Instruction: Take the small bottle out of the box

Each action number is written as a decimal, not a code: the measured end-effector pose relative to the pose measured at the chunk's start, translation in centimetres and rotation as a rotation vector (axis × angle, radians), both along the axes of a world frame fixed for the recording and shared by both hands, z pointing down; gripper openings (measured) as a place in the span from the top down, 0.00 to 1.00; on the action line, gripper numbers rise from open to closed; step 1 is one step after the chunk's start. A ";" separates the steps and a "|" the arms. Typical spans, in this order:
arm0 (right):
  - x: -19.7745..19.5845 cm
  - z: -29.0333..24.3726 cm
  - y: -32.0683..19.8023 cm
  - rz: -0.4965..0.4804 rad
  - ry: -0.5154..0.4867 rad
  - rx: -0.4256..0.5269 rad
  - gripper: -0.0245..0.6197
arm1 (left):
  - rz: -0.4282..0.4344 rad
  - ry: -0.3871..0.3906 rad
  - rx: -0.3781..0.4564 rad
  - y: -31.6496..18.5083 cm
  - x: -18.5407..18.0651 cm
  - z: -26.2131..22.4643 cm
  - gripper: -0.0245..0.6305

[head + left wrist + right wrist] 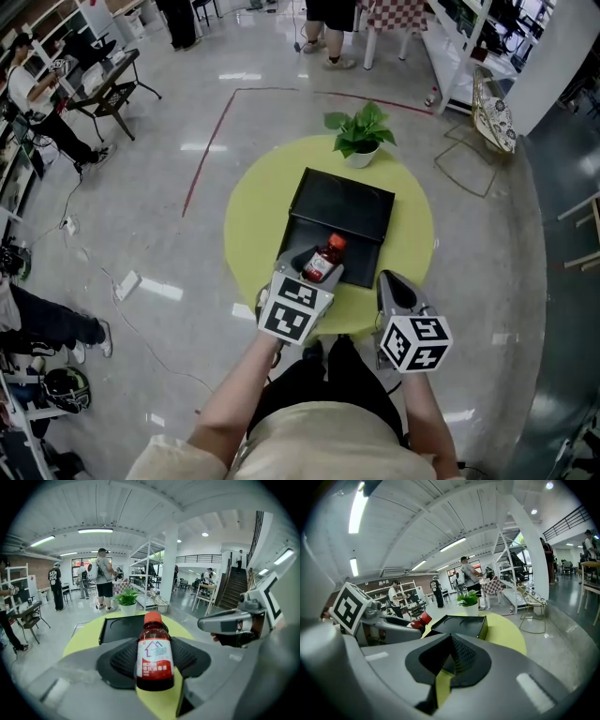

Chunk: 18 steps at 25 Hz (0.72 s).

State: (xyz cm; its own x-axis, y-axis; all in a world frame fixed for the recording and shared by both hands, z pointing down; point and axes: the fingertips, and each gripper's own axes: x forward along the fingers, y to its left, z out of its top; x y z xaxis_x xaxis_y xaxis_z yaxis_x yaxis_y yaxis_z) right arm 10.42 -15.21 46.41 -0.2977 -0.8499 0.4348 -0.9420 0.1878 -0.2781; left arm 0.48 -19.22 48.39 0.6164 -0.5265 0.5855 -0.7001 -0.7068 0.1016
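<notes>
Since the task is to get the small bottle (154,656) out of the box (349,199), the left hand-held gripper (317,265) is clenched on the bottle's body. One ribbed pad sits on each side of the label, and the red cap (153,618) points away from the person. Gripping across the wide labelled part, below the neck, looks like a sound choice, because the pads bear on the straight wall rather than the sloping shoulder, so the bottle should not swivel.

In the head view the bottle hangs above the near edge of the black box, tilted with the gripper. It touches neither the box nor the round yellow-green desk (253,225). The left gripper view shows bare desk under it and the box beyond. Judged from that, the lift is largely done, and what is left is to carry the bottle clear and set it down.

The right hand-held gripper (389,278) is empty, its jaws closed together. It hovers just beside the box's near right corner, apart from it, seemingly placed out of the way or ready to steady the box. A potted plant (361,131) stands on the far side of the desk, well apart from the bottle.
</notes>
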 end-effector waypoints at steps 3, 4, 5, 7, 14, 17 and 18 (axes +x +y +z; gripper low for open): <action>-0.4 -0.1 0.4 -0.003 -0.004 0.003 0.96 | -0.019 0.029 0.000 0.3 -0.5 -0.6 0.62; -0.5 -0.1 0.5 -0.003 -0.005 0.005 0.96 | -0.026 0.041 -0.001 0.4 -0.7 -0.8 0.62; -0.6 -0.2 0.6 -0.003 -0.006 0.007 0.96 | -0.034 0.055 0.000 0.5 -0.9 -1.1 0.62; -0.9 -0.4 0.8 -0.005 -0.002 0.012 0.96 | -0.053 0.087 0.009 0.7 -1.3 -1.9 0.62; -1.7 -0.9 1.8 -0.014 0.007 0.026 0.96 | -0.105 0.155 0.030 1.4 -2.8 -3.4 0.62; -2.2 -1.2 2.2 -0.019 0.009 0.034 0.96 | -0.120 0.173 0.033 2.0 -3.5 -3.7 0.62; -2.4 -1.3 2.3 -0.021 0.009 0.036 0.96 | -0.126 0.176 0.036 2.2 -3.8 -3.9 0.62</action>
State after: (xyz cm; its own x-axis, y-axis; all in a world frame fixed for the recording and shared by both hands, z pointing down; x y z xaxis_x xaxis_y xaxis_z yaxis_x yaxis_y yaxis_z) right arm 8.05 -12.89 45.09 -0.3117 -0.8589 0.4064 -0.9403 0.2171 -0.2622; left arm -3.29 -17.07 44.52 0.6355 -0.6246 0.4540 -0.7568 -0.6203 0.2060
